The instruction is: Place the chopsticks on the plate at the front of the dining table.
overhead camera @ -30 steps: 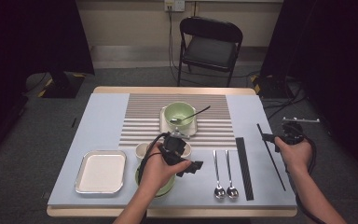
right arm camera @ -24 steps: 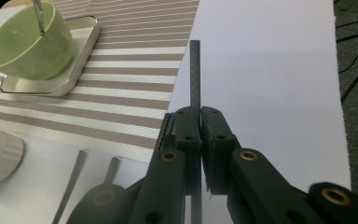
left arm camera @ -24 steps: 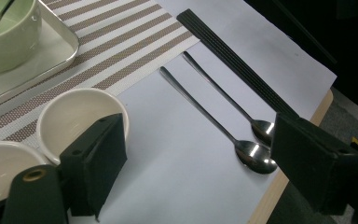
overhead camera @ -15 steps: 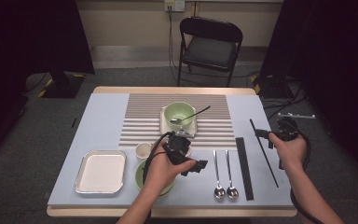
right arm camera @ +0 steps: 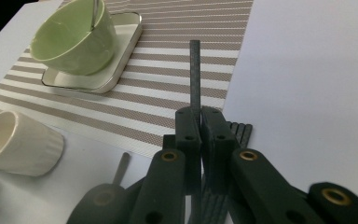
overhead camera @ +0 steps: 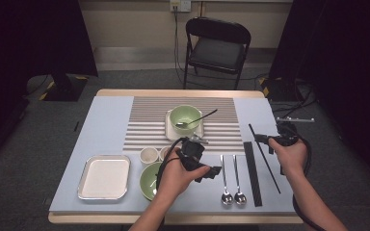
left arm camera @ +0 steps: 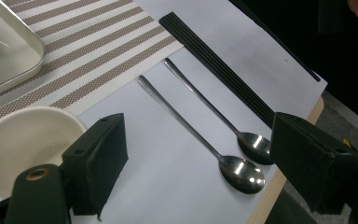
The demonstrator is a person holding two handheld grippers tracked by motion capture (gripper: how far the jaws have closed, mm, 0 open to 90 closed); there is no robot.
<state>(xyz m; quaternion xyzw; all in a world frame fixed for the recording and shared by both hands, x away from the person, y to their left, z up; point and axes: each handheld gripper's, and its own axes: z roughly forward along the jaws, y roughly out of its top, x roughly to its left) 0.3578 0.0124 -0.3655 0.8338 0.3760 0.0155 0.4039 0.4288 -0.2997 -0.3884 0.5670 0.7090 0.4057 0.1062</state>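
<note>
A thin black chopstick [overhead camera: 264,158] is pinched in the right gripper [overhead camera: 275,139], whose jaws are closed tight on it near its upper part, so that a short length sticks out beyond the jaws toward the far edge of the table and the longer rest slants down toward the near right corner. In the right gripper view the stick [right arm camera: 195,77] rises straight from between the two pressed-together jaws, over the boundary between the striped placemat [right arm camera: 168,88] and the pale blue table cover [right arm camera: 307,84]. The stick hangs above the right side of the table [overhead camera: 106,120], just right of a black ribbed chopstick rest [overhead camera: 252,173] that lies lengthwise there. To the left of that rest lie two steel spoons [overhead camera: 233,179] side by side, bowls toward the near edge. The left gripper [overhead camera: 211,172] hovers just left of the spoons, its jaws spread wide with nothing between them; in the left gripper view the spoons [left arm camera: 200,135] lie on the cover between the two parted jaws. Beneath that hand are a green dish [overhead camera: 149,182] and two small cream cups [overhead camera: 149,155], and a metal tray [overhead camera: 104,176] sits near the near left corner. At the middle of the placemat stands a green bowl [overhead camera: 185,117] on a small square plate, a spoon handle leaning out of it.
</note>
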